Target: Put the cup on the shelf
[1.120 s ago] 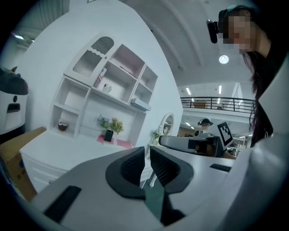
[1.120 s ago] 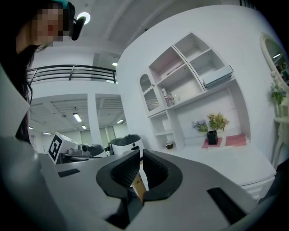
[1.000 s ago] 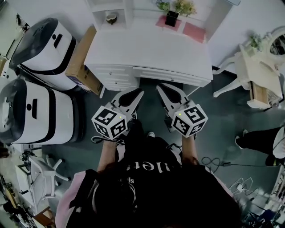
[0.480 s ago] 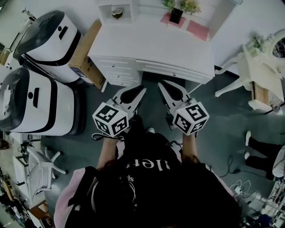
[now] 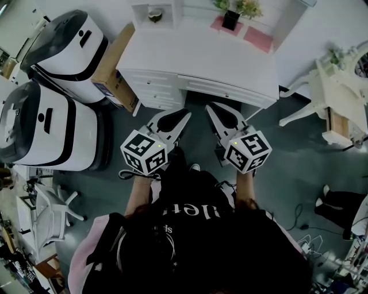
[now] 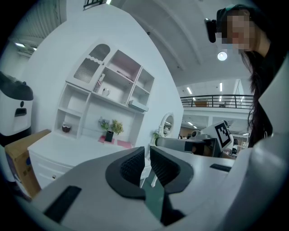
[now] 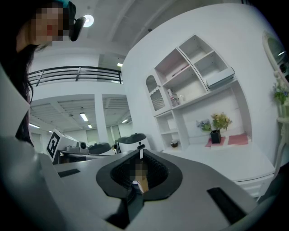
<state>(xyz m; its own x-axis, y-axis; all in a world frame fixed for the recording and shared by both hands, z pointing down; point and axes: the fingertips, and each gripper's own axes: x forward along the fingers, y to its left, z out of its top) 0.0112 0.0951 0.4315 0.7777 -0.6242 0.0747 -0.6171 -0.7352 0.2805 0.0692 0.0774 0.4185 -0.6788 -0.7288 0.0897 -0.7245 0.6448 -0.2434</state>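
Two tools point level over the floor (image 5: 282, 155), at six o'clock of the white bench (image 5: 195, 57). The left tool (image 5: 185, 116) and the right tool (image 5: 210, 107) both have their jaws closed together, gripping nothing. What shows through the right tool's slit is blurred. The cup (image 5: 154, 14) sits in a low cubby of the shelf (image 5: 172, 12), at eleven o'clock from the tools. It is small, dark and hard to make out. The shelf's upper part is cut off in the head view.

Bare across front and middle of white desk (image 5: 195, 57); potted plant (image 5: 232, 20) at its back, cardboard box (image 5: 112, 68) against its left side.
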